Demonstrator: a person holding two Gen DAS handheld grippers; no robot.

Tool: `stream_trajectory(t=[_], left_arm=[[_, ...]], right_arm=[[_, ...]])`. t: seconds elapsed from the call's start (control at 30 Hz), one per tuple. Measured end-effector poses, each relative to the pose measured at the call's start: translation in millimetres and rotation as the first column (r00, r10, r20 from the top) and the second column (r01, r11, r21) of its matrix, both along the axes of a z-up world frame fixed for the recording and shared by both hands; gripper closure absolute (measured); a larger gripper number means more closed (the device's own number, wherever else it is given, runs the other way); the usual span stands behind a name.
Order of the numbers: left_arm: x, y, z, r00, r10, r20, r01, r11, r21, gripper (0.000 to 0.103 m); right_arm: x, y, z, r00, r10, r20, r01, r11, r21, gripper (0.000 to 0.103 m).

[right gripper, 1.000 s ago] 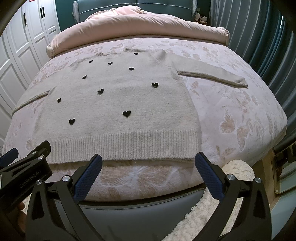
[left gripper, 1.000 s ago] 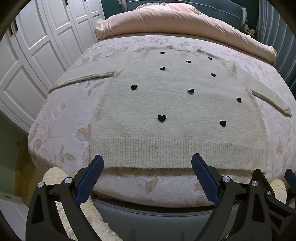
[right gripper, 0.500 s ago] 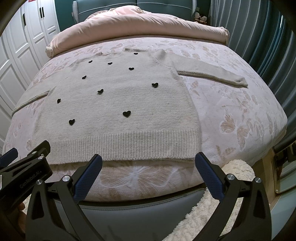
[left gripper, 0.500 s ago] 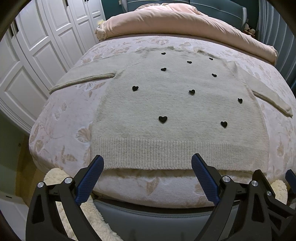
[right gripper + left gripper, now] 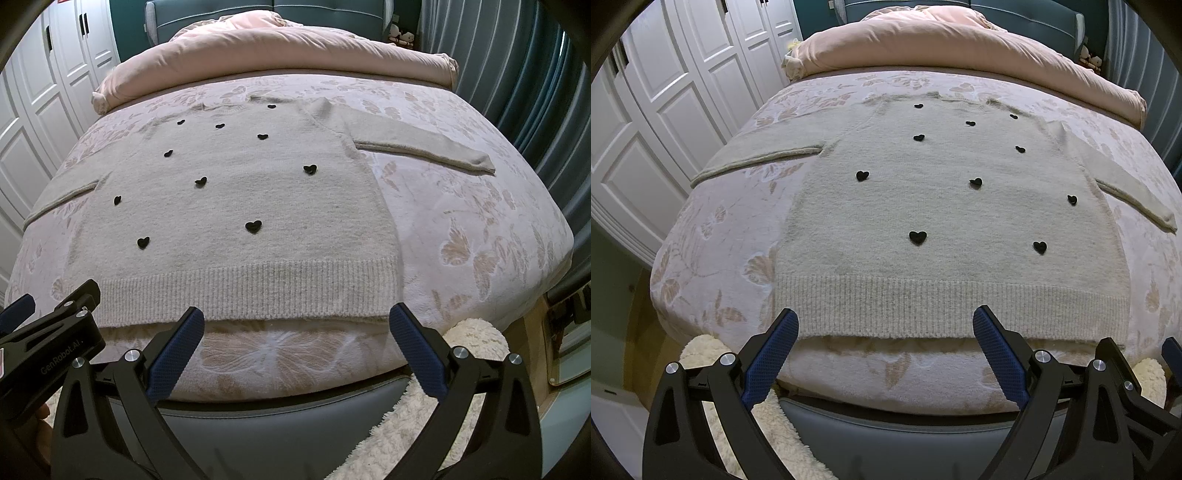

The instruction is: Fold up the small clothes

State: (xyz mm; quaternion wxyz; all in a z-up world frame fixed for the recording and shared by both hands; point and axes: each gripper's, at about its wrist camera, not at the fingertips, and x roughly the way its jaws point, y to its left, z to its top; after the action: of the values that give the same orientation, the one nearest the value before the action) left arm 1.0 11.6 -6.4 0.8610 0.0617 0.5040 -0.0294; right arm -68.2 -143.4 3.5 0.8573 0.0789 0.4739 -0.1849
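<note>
A cream knitted sweater [image 5: 942,206] with small black hearts lies flat on the bed, front up, sleeves spread to both sides, ribbed hem nearest me. It also shows in the right wrist view [image 5: 236,206]. My left gripper [image 5: 884,325] is open and empty, hovering just short of the hem's left half. My right gripper [image 5: 295,323] is open and empty, just short of the hem's right half. The left gripper's body shows at the left edge of the right wrist view [image 5: 48,332].
The bed [image 5: 713,251] has a pink floral cover and a rolled pink duvet [image 5: 960,44] at the head. White wardrobe doors [image 5: 665,92] stand left, a blue curtain [image 5: 524,92] right. A fluffy white rug [image 5: 417,417] lies at the bed's foot.
Both grippers have crept slightly forward toward the hem. The sweater has not moved.
</note>
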Motion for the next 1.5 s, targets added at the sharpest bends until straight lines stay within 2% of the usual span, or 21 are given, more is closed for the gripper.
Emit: stream_trajectory(t=[1.33,1.43,1.5], left_arm=[[1,0,-5,1.000,0.004,-0.010,-0.004,1.000,0.016,0.012],[4,1,-13,1.000,0.004,-0.025,-0.003,1.000,0.011,0.010],[10,5,-19,0.999,0.013,-0.037,-0.014,1.000,-0.019,0.010]], right_arm=[[2,0,-9,1.000,-0.001,-0.012,0.001,1.000,0.007,0.005],[5,-4,-18,1.000,0.010,-0.016,-0.009,1.000,0.028,0.005],[10,-14,-28,1.000,0.014,-0.019,-0.012,0.997,0.076,0.005]])
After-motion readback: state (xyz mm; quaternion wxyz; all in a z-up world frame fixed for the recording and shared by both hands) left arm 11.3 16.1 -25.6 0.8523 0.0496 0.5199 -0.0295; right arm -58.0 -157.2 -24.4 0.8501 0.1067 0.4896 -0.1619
